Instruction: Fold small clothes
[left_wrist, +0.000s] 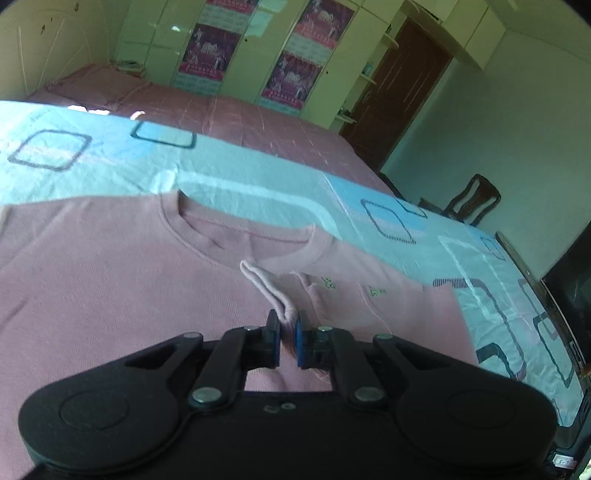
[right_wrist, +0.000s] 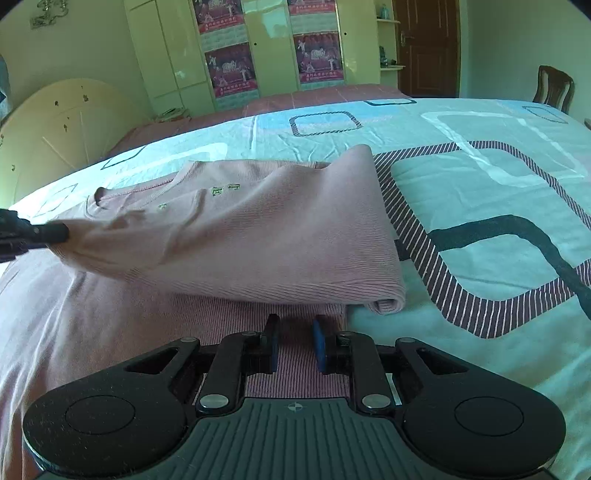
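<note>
A pink sweater (left_wrist: 110, 280) lies flat on a light-blue patterned sheet (left_wrist: 258, 177), neckline toward the far side. My left gripper (left_wrist: 287, 325) is shut on the cuff of a pink sleeve (left_wrist: 266, 284) and holds it over the sweater's chest. In the right wrist view the same sleeve side (right_wrist: 258, 236) is folded across the body, and the left gripper (right_wrist: 55, 233) shows at the left edge holding it. My right gripper (right_wrist: 295, 332) is open and empty, its fingertips just above the ribbed hem (right_wrist: 295, 354).
The sheet (right_wrist: 480, 192) covers a bed. A second bed with a pink cover (left_wrist: 258, 122) stands behind it. Wardrobes with posters (right_wrist: 229, 70), a brown door (right_wrist: 428, 48) and a wooden chair (right_wrist: 554, 88) line the far side.
</note>
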